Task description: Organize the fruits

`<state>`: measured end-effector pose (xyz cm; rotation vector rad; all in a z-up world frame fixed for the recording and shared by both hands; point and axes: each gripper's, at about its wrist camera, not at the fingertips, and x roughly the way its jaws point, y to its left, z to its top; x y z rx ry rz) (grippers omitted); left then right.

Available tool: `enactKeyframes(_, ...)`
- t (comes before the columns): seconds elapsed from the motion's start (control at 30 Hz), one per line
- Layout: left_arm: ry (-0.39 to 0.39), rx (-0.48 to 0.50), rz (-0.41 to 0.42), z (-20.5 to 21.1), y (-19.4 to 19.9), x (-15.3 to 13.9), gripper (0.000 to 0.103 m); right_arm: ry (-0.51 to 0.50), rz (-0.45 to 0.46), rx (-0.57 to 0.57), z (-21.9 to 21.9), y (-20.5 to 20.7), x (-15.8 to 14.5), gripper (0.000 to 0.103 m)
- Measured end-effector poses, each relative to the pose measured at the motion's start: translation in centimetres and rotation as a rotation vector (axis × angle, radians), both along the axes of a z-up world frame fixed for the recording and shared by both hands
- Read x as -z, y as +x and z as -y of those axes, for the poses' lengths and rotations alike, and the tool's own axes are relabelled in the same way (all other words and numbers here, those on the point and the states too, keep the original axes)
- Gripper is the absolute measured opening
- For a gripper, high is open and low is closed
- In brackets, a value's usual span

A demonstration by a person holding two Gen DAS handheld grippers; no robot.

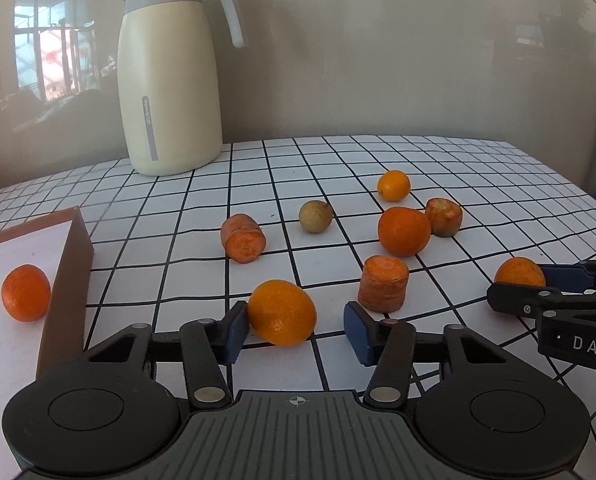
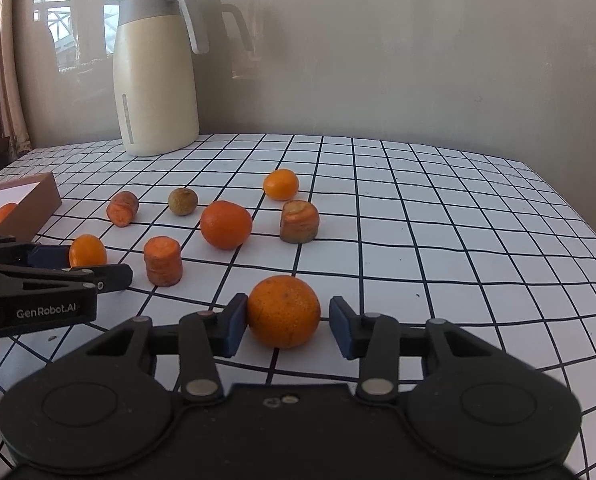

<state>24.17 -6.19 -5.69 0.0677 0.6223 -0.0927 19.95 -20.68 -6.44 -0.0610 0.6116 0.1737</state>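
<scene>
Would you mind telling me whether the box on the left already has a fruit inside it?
Yes, one orange fruit lies inside the brown-walled box in the left wrist view.

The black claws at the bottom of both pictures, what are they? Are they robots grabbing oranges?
They are grabbers that a person holds, one in each hand. Each carries a camera looking along its two fingers. One picture comes from the left gripper, the other from the right gripper. On the checked tablecloth lie mandarins, carrot chunks, a small brownish fruit and a cream jug. One boxed mandarin sits in the box. The left one's mandarin and the right one's mandarin sit between open jaws, not yet squeezed.
</scene>
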Motion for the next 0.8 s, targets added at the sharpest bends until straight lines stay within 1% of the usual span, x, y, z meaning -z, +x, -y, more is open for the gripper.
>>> enactKeyframes(0.03, 0.005, -0.002, 0.003, 0.1, 0.0, 0.0, 0.044, 0.002, -0.002, 0.0, 0.0, 0.0, 0.0, 0.035)
enactKeyframes(0.1, 0.002, -0.002, 0.004, 0.0, -0.1, 0.0, 0.038, 0.007, -0.01, -0.007, -0.1, 0.0, 0.1, 0.029)
enactKeyframes(0.13, -0.003, -0.006, 0.004, -0.1, 0.0, -0.1, 0.035, 0.005, -0.011, -0.012, -0.2, 0.0, 0.1, 0.029)
enactKeyframes(0.2, -0.012, -0.007, 0.004, -0.2, -0.1, 0.0, 0.035, -0.011, -0.006, -0.013, -0.5, -0.1, 0.1, 0.028)
enactKeyframes(0.47, -0.016, 0.001, 0.014, -0.2, -0.4, 0.0, 0.035, -0.003, 0.0, -0.004, -0.3, -0.2, 0.0, 0.027)
enactKeyframes(0.67, -0.017, 0.021, 0.032, 0.1, -1.7, -0.6, 0.035, 0.016, 0.025, 0.006, -0.5, -1.0, -1.0, 0.027)
enactKeyframes(0.8, -0.013, 0.025, 0.046, -0.2, -3.1, -1.7, 0.035, 0.015, 0.05, 0.0, -0.8, -1.9, -2.1, 0.027)
